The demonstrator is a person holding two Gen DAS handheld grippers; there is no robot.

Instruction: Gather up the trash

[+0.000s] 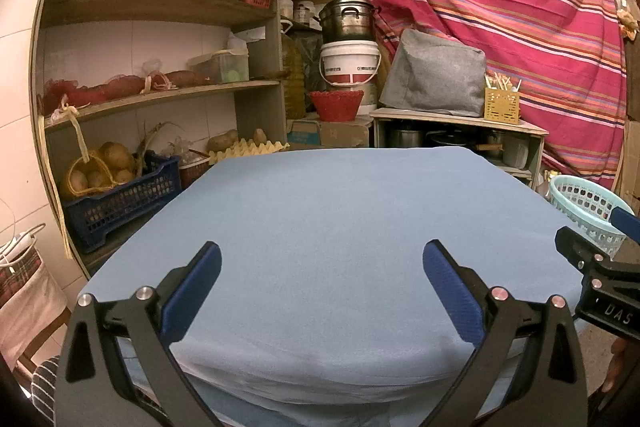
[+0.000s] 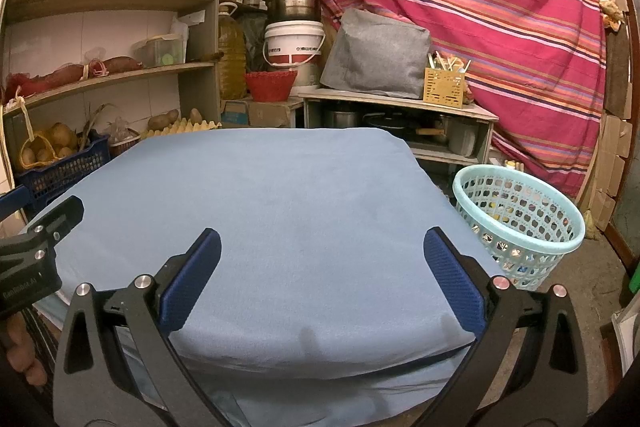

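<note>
A table under a light blue cloth (image 1: 328, 219) fills both views (image 2: 280, 195); no loose trash shows on it. A pale turquoise perforated basket (image 2: 520, 223) stands on the floor at the table's right side, with coloured scraps inside; its rim also shows in the left wrist view (image 1: 584, 203). My left gripper (image 1: 322, 259) is open and empty above the table's near edge. My right gripper (image 2: 322, 247) is open and empty above the near edge too. Each gripper appears at the other view's side: the right gripper in the left wrist view (image 1: 600, 267), the left gripper in the right wrist view (image 2: 36, 247).
Wooden shelves (image 1: 160, 95) with crates, potatoes and boxes stand at the left. A low wooden stand (image 2: 400, 107) with pots, a grey cover and a yellow holder sits behind the table. A striped red cloth (image 2: 480, 7) hangs at the back right.
</note>
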